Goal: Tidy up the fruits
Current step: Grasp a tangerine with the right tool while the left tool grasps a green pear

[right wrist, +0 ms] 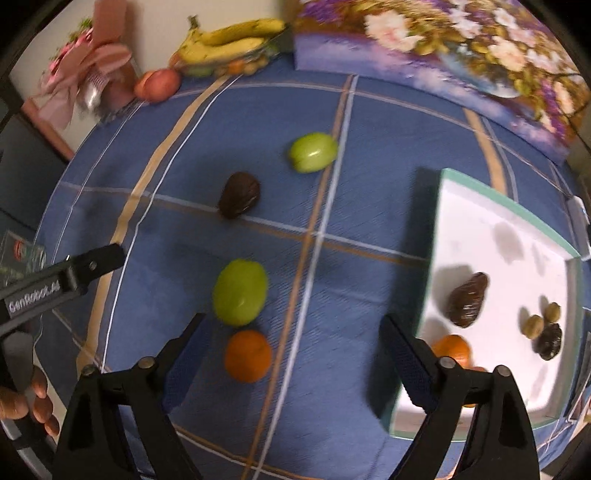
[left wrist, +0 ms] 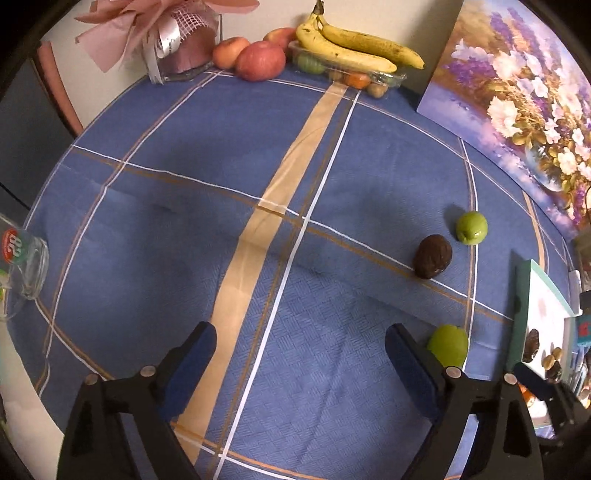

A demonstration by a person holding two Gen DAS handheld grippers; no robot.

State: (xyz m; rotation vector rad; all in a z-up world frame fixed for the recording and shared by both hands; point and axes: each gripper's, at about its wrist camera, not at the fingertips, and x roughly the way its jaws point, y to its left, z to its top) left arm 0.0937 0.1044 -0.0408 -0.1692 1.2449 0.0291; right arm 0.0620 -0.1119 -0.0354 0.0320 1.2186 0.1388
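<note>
**Table inspection: fruit loose on cloth, both tools empty**

A blue tablecloth [left wrist: 155, 229] with tan and white stripes covers the table, which stands against a pale wall [left wrist: 255, 22]. A floral painting [left wrist: 517, 96] leans along the far right edge. A white tray with a green rim [right wrist: 491, 229] lies at the right; it holds a dark fruit [right wrist: 468, 300], small nuts and an orange, partly hidden by a finger. At the back sit a pink-wrapped gift jar [left wrist: 184, 40], red apples [left wrist: 260, 61] and bananas [left wrist: 354, 48] over a clear punnet. A clear glass [left wrist: 26, 266] lies at the left edge.

Loose on the cloth: two green fruits [right wrist: 241, 291] [right wrist: 313, 152], a dark brown fruit [right wrist: 239, 195] and an orange [right wrist: 247, 355].

The left gripper [left wrist: 301, 354] stands wide open over bare cloth, nothing gripped. The right gripper [right wrist: 295, 339] is equally wide; the orange lies between its fingers, nearer the left one, untouched.
</note>
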